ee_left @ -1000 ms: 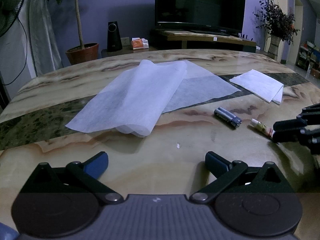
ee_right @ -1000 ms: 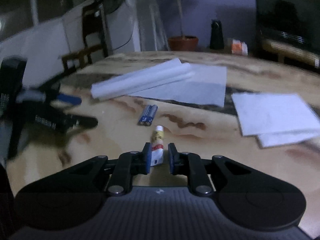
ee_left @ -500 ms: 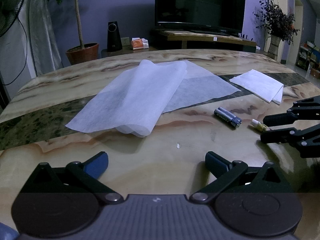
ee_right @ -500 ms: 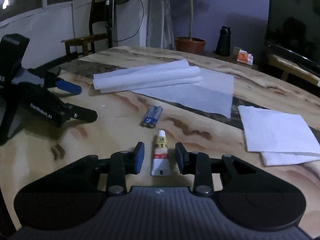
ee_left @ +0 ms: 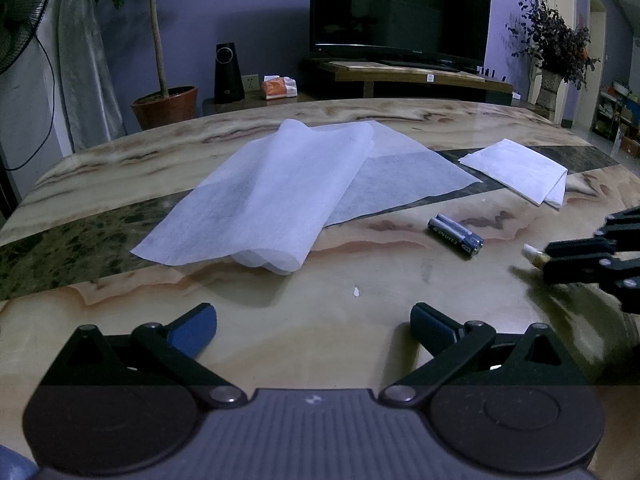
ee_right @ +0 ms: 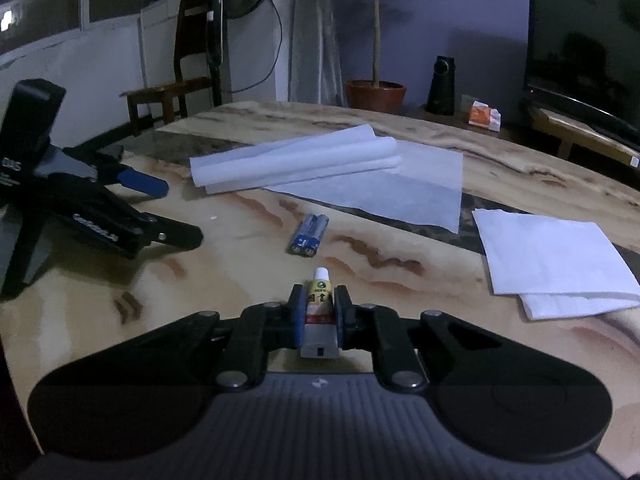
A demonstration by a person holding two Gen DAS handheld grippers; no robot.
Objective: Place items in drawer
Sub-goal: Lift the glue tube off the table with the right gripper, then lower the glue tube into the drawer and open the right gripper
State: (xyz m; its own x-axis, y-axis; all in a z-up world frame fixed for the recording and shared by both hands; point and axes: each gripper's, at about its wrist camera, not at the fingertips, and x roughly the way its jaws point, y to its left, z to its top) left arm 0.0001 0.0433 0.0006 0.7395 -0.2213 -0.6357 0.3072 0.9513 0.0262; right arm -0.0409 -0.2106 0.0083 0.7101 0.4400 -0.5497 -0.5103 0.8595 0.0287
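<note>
Whereas half a second ago the right gripper (ee_right: 317,312) straddled the small tube (ee_right: 319,305) with its jaws apart, the pads now clamp the tube's sides, so the item is secured for carrying. No drawer shows in either view. The left gripper (ee_left: 314,330) rests with jaws wide, holding nothing. A battery pair (ee_right: 309,234) lies at 12 o'clock of the tube, folded tissues (ee_right: 556,256) at 2 o'clock; the marble table (ee_right: 400,280) between is bare.
</note>
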